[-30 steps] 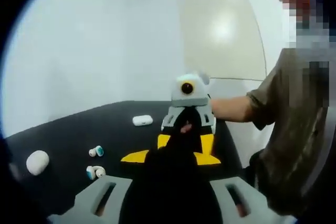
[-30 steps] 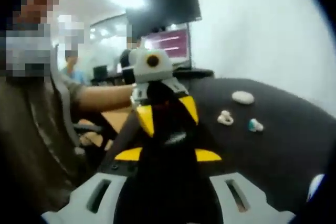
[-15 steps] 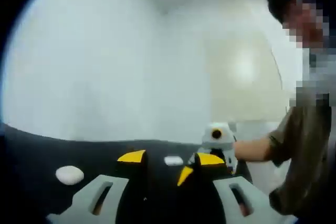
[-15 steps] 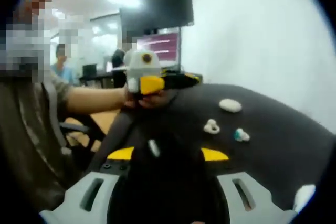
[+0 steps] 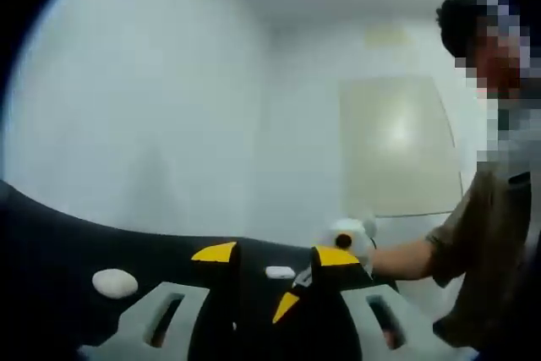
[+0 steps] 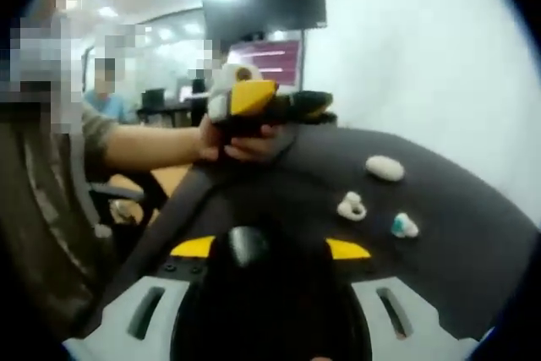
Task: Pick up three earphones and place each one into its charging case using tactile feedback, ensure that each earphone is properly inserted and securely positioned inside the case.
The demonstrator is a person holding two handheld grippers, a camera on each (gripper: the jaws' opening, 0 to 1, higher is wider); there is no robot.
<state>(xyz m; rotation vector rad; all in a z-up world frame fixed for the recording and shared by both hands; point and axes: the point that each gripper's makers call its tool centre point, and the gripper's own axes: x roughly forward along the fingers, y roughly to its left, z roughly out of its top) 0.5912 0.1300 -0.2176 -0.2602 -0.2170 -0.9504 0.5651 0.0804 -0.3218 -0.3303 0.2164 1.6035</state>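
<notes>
On the black table (image 6: pixel 473 234) lie a white earphone (image 6: pixel 351 206) and a teal-and-white earphone (image 6: pixel 404 226), with an oval white case (image 6: pixel 385 167) beyond them. The oval case (image 5: pixel 114 282) and a flat white case (image 5: pixel 279 272) also lie ahead of my left gripper (image 5: pixel 275 261), whose yellow-tipped jaws stand apart. A hand holds that left gripper (image 6: pixel 319 107) side-on above the table's far edge. A black mass with a small grey spot fills the gap of my right gripper (image 6: pixel 270 243); I cannot tell its state. The right gripper (image 5: pixel 304 283) points toward the left one.
A person in an olive shirt (image 5: pixel 499 234) stands at the table's edge. Behind are a white wall (image 5: pixel 152 107), a dark wall screen (image 6: pixel 270 2), office desks and other people. The table's curved edge (image 6: pixel 499 200) runs close behind the earphones.
The two grippers faced each other tip to tip a second ago. The left one has since swung aside and up; the two earphones have left its view. The right jaws' yellow tips spread slightly.
</notes>
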